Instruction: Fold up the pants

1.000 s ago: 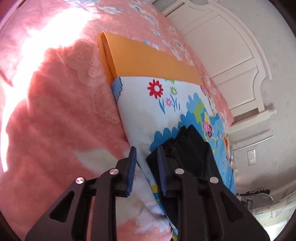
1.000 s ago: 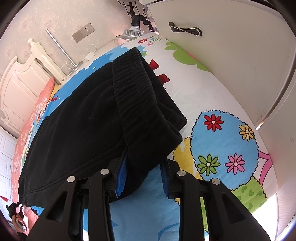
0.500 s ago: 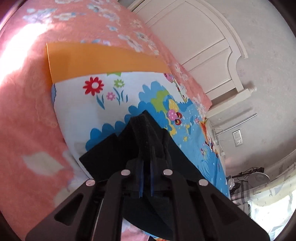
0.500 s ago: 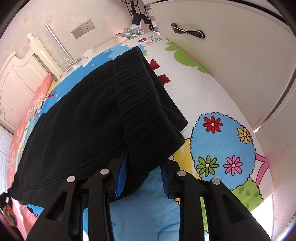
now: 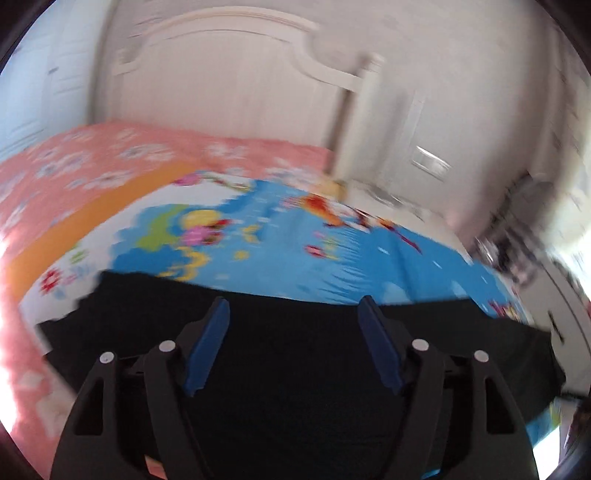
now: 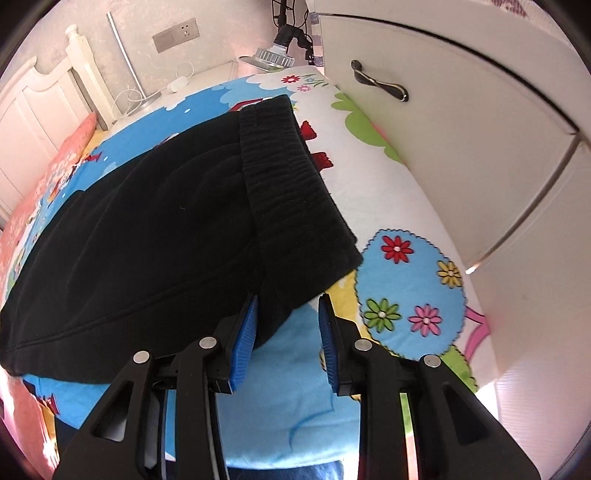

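Black pants (image 6: pixel 147 221) lie across the cartoon-print sheet (image 6: pixel 406 280) on the bed. My right gripper (image 6: pixel 289 296) points steeply down at the ribbed waistband (image 6: pixel 288 192) and is shut on its near corner. The left wrist view is blurred by motion. There my left gripper (image 5: pixel 293 300) hovers over the black pants (image 5: pixel 129 306), its jaws wide apart and still opening, with no cloth pinched between the blue pads. The cloth spreads flat under and beyond the fingers.
A pink floral blanket (image 5: pixel 92 162) covers the bed beyond the sheet (image 5: pixel 332 266), up to the white headboard (image 5: pixel 221 74). A white wardrobe door (image 6: pixel 461 110) with a dark handle (image 6: pixel 380 83) stands close along the bed's right side. A lamp (image 6: pixel 271 57) and a wall socket (image 6: pixel 175 35) are at the back.
My left gripper clamped the pants' leg end, swept across and upward while rolling, then let go and now stands wide. The right gripper stayed in place on the waistband.
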